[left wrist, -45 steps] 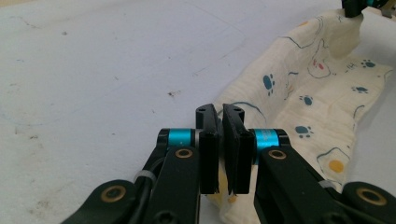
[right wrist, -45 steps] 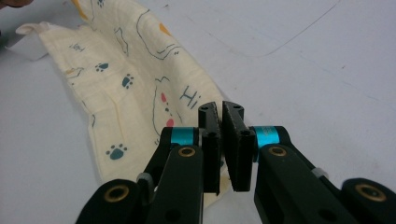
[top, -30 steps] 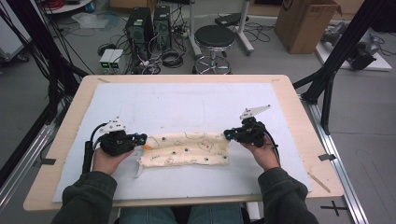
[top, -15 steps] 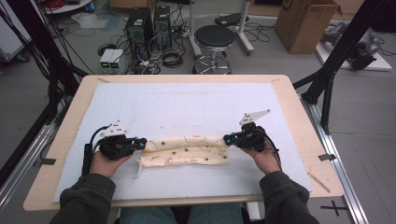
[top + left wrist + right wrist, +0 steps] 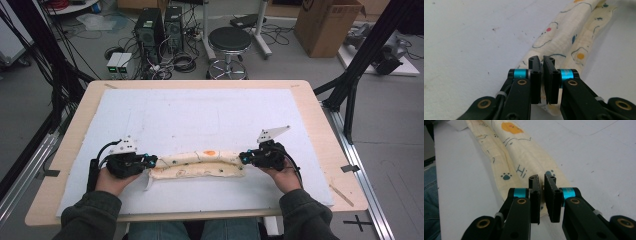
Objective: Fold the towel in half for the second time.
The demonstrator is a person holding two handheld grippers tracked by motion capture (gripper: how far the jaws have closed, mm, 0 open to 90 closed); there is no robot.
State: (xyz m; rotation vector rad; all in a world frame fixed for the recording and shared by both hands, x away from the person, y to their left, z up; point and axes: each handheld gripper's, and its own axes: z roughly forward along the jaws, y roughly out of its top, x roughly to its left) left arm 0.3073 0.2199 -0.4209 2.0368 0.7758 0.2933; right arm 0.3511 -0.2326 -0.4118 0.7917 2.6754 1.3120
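While low, both hands (image 5: 112, 176) pinch cloth (image 5: 197, 164) ends, seemingly.

Counting just one printed cloth (image 5: 197, 164) folded into a long strip on one white mat (image 5: 200, 115), on top of one wooden table (image 5: 320, 120). Two grippers, left gripper (image 5: 150, 161) and right gripper (image 5: 243, 158), one at each end of the strip, plus two hands and two dark sleeves. Further back on the floor: one round stool (image 5: 229, 39), two black PC towers (image 5: 160, 25) and one cardboard box (image 5: 325, 25).
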